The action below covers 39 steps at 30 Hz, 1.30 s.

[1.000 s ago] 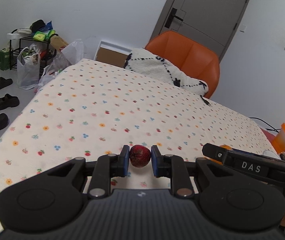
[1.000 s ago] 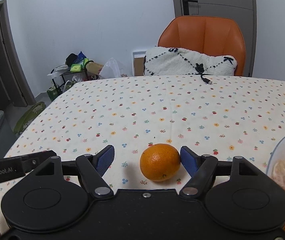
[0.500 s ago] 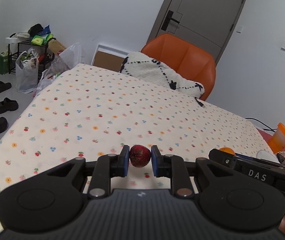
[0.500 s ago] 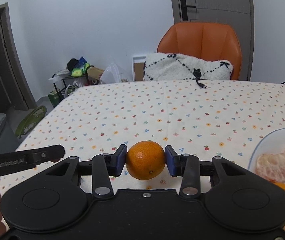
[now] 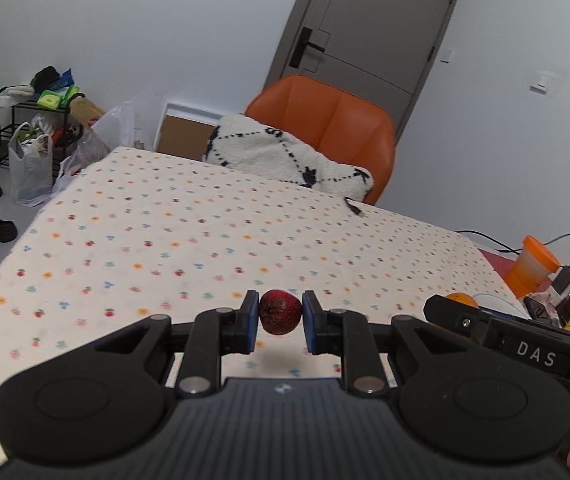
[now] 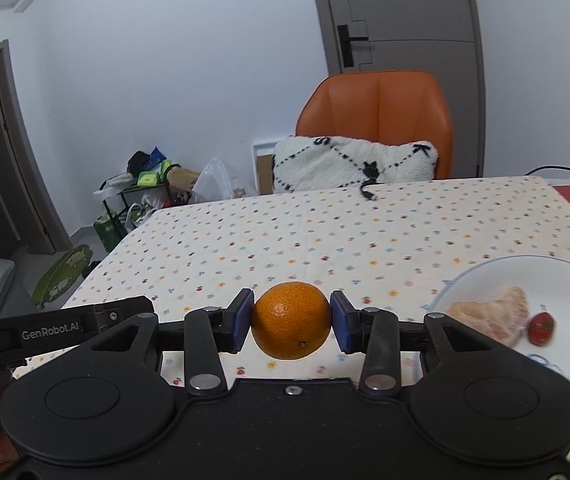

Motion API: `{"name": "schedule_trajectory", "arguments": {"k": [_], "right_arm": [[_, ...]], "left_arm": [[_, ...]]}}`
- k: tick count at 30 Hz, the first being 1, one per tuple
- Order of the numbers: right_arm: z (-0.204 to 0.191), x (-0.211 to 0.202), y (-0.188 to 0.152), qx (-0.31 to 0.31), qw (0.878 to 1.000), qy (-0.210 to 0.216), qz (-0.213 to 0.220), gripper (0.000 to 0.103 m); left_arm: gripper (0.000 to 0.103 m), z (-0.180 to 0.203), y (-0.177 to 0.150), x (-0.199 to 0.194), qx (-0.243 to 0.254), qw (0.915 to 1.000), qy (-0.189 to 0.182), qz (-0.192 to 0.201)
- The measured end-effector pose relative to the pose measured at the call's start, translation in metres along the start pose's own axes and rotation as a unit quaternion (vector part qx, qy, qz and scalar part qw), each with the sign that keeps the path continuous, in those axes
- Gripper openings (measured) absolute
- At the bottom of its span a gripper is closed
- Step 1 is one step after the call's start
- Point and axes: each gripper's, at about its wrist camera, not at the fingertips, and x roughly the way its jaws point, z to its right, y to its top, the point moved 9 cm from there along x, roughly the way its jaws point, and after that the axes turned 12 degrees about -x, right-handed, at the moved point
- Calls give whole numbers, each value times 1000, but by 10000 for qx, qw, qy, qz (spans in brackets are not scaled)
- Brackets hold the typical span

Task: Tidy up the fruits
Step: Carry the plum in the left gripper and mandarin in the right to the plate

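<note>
- Dark red and rough-skinned, a small round fruit sits pinched between the blue pads of the left gripper; the jaws are narrow and closed on it, and it hangs clear of the table with a faint shadow on the cloth below.
- The table carries a cream tablecloth with small coloured flower dots, and the left gripper hovers over its near edge.
- A round orange citrus fruit with dimpled skin is clamped in the right gripper; those jaws stand wider, one blue pad pressing each side of the fruit, which is lifted off the cloth near the near edge.
- A white round plate lies on the cloth at the near right corner, just right of the right gripper.
- On the plate lie a peeled pale-orange citrus piece and, just beside it, a small red fruit; another orange piece at the plate's near rim is too blurred to name.
- In the left wrist view the right gripper's black body marked DAS crosses the lower right.
- Beyond the table's far edge stand an orange padded chair with a white fluffy cushion with black diamond lines on it.
- A fingertip shows at the bottom right corner of the left wrist view.
</note>
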Motion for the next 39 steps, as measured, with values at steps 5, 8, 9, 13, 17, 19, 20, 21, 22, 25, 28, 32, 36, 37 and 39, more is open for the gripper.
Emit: {"name": "schedule_trajectory", "arguments": {"k": [5, 8, 9, 13, 17, 19, 20, 21, 22, 25, 28, 32, 36, 37, 39], "right_arm": [[23, -15, -4, 161, 9996, -220, 75, 40], [38, -25, -9, 243, 9990, -370, 101, 40], [42, -27, -11, 268, 9987, -413, 103, 40], [59, -37, -17, 348, 9975, -600, 117, 40], [73, -45, -23, 422, 9964, -728, 126, 40], [80, -49, -26, 453, 9957, -796, 136, 40], [83, -51, -27, 472, 9953, -830, 138, 40], [86, -52, -28, 495, 9950, -859, 142, 40], [89, -55, -30, 520, 9946, -886, 147, 40], [100, -60, -34, 605, 9933, -978, 154, 40], [111, -64, -39, 682, 9918, -1069, 156, 40], [127, -70, -48, 808, 9890, -1225, 158, 40], [145, -72, -58, 950, 9861, -1358, 136, 40], [148, -73, -61, 983, 9854, -1381, 132, 40], [155, -73, -66, 1043, 9843, -1419, 119, 40]], "left_arm": [[21, 23, -10, 2, 129, 9998, -157, -70], [21, 36, -15, 4, 200, 9994, -257, -111], [21, 40, -17, 4, 222, 9993, -288, -129], [21, 57, -25, 8, 306, 9985, -402, -198], [21, 71, -30, 10, 390, 9977, -488, -244], [21, 79, -33, 11, 446, 9973, -534, -249], [21, 82, -34, 12, 464, 9970, -555, -258], [21, 86, -34, 13, 475, 9968, -578, -268], [21, 91, -35, 14, 498, 9966, -601, -277], [21, 104, -40, 18, 595, 9955, -674, -301], [21, 117, -46, 23, 679, 9944, -740, -341], [21, 134, -54, 29, 760, 9929, -816, -407], [21, 148, -62, 35, 854, 9913, -883, -471], [21, 151, -64, 37, 880, 9909, -897, -487], [21, 158, -68, 41, 935, 9900, -924, -521]]}}
